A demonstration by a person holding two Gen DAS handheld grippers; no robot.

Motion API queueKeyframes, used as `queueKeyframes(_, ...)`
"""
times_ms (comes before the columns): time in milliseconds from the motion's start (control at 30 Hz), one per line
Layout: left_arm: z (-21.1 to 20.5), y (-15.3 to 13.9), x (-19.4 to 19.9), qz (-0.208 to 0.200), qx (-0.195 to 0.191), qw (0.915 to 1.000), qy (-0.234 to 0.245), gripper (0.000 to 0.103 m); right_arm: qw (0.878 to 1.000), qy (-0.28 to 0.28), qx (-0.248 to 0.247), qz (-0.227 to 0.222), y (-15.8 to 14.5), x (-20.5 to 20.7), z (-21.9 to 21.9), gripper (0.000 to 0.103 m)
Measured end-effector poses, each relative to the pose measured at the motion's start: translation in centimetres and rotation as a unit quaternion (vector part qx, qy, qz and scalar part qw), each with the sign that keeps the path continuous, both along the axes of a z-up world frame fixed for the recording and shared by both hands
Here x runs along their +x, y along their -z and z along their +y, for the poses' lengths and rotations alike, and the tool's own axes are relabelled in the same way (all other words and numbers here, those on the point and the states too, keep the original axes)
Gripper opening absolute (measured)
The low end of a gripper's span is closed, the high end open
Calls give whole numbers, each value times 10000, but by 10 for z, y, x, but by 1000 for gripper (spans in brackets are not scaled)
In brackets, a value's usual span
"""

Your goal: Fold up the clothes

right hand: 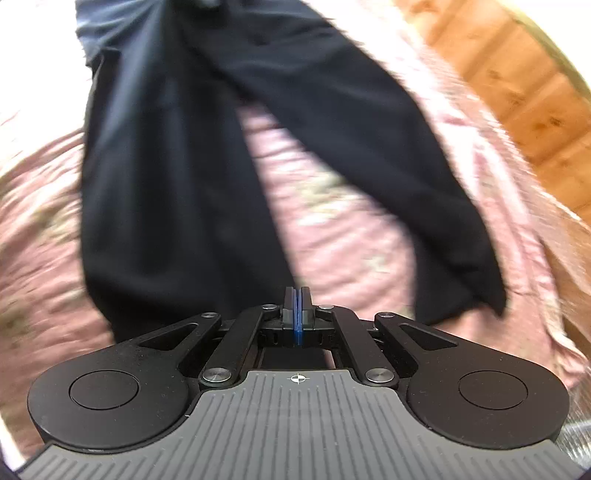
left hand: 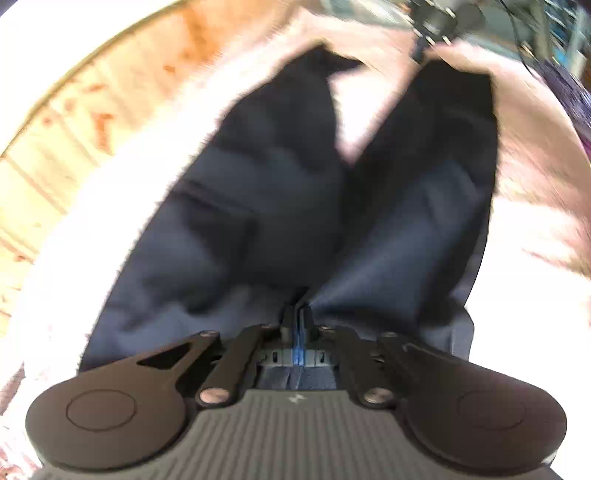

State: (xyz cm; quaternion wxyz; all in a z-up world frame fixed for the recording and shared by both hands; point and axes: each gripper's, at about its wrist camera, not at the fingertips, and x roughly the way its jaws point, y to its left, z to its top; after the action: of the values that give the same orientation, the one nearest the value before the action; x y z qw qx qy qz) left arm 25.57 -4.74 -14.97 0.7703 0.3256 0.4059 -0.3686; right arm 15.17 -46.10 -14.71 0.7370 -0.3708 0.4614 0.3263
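Note:
Dark navy trousers (left hand: 280, 206) lie spread lengthwise on a pink bedspread (left hand: 532, 155), both legs running away from my left gripper (left hand: 297, 314). It is shut on the near edge of the trousers, and the cloth puckers into its fingers. In the right wrist view the trousers (right hand: 166, 166) look black, with their two legs parting toward the camera. My right gripper (right hand: 297, 295) is shut, blue pads pressed together, over the bedspread (right hand: 332, 229) between the leg ends. No cloth shows between its fingers. Both views are motion-blurred.
Wooden plank flooring (left hand: 62, 122) runs along the left of the bed, and also shows as floor (right hand: 524, 85) in the right wrist view. A blurred dark device with cables (left hand: 436, 18) sits beyond the far leg ends. Cluttered furniture fills the top right corner.

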Motion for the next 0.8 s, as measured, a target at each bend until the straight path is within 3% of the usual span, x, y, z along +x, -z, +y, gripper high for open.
queueKeyframes(100,1,2,39,-204,-107,9975,-671,1,9959,768,-59,-477,9,26,-14,0)
queueKeyframes(167,1,13,60,-123,-1,9958,-902,1,9897,1310,72,-564,13,34,-27,2)
queueKeyframes(233,0,24,69,126,197,9960,-867,2,9840,1641,222,-663,10,24,-42,18)
queueKeyframes(300,0,27,65,110,310,9964,-780,4,9845,1649,306,-514,10,1,-53,55)
queueKeyframes(333,0,26,60,77,342,9963,-790,6,9846,1653,349,-440,10,-10,-59,59)
queueKeyframes(467,-6,21,43,-78,415,9966,-711,20,9899,1404,184,-35,26,-46,-65,61)
queueKeyframes(533,-10,14,35,-129,459,9973,-560,34,9860,1656,176,125,32,-50,-75,61)
queueKeyframes(667,-23,4,18,-254,687,9972,-172,38,9754,2155,160,444,45,-57,-96,60)
queueKeyframes(700,-22,2,14,-296,708,9969,-173,38,9707,2337,212,524,47,-59,-103,60)
queueKeyframes(800,-17,-5,9,-350,624,9964,-465,38,9084,3857,1483,630,39,-76,-154,60)
